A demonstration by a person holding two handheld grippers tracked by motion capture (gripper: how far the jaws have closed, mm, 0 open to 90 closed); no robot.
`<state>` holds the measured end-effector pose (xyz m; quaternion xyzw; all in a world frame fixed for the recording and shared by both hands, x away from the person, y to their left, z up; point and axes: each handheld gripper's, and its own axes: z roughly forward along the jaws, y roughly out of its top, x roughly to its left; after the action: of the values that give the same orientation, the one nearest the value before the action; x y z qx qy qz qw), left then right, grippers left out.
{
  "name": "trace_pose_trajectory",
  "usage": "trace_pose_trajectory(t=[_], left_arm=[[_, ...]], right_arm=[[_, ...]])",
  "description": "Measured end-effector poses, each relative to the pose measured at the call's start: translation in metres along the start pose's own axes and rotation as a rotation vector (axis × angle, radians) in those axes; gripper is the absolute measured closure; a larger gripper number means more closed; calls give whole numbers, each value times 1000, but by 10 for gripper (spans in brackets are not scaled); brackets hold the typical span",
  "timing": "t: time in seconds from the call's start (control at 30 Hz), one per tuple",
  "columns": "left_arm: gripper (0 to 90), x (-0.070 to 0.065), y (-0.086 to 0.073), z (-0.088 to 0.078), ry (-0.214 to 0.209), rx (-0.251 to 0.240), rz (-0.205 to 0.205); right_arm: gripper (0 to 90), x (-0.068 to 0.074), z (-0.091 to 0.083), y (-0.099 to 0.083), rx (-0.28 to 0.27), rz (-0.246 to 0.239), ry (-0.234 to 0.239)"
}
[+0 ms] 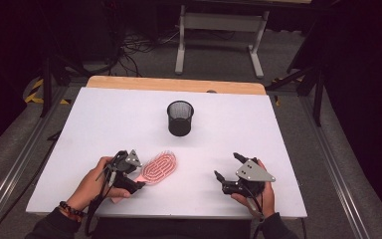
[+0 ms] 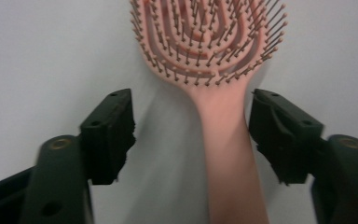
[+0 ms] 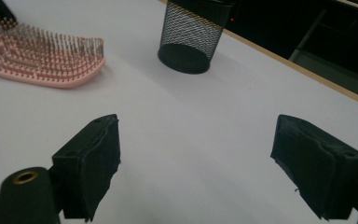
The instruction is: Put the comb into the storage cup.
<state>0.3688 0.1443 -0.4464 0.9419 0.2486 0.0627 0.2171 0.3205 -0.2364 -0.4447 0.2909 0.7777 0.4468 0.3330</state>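
The white table (image 1: 104, 119) carries a black mesh cup (image 1: 180, 118) well ahead of both tools, and a pink brush (image 1: 159, 168) lying bristles-up. The left gripper (image 1: 126, 172) is spread wide, its jaws astride the brush handle (image 2: 228, 149), the near jaw just beside it and the other well off, neither yet touching. The right gripper (image 1: 233, 174) is also spread and empty, with the brush off to its left and the cup ahead. Closing now looks risky: the handle sits off-centre, so one jaw would likely meet it first and swing the brush sideways.
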Motion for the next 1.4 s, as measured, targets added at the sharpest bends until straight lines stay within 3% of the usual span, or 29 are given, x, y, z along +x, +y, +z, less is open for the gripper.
trace_pose_trajectory(t=[0.1,0.27,0.53,0.6,0.67,0.83,0.87,1.0,1.17,1.2,1.27,1.33,1.4], left_arm=[[412,3,4,4,-23,28,-14],[479,3,9,3,-26,55,4],[631,3,11,2,-30,78,38],[656,2,11,2,-27,81,43],[688,-1,10,2,-10,71,80],[694,-5,7,1,11,57,104],[694,-6,7,1,24,43,122],[695,-10,3,1,68,7,128],[695,-16,-4,-1,181,-112,116],[695,-16,-4,-1,181,-112,116],[695,-17,-8,-5,225,-185,119],[695,-18,-10,-7,244,-218,129],[695,-18,-11,-10,252,-258,110]], right_arm=[[175,-5,-2,-1,-11,35,-10],[199,-8,-4,-1,-28,56,-36],[192,-6,-3,-1,-21,53,-19],[191,-5,-2,-1,-20,53,-14],[187,-5,-2,-2,-17,53,-12],[184,-3,0,-2,-10,44,1],[183,-3,0,-2,-10,44,3],[179,-4,0,-2,-14,60,15],[173,-8,-3,-1,-40,112,44],[172,-9,-4,-1,-43,116,47],[172,-9,-3,-1,-42,115,46],[170,-9,-3,-1,-39,112,46],[164,-8,-2,-1,-34,97,43]])
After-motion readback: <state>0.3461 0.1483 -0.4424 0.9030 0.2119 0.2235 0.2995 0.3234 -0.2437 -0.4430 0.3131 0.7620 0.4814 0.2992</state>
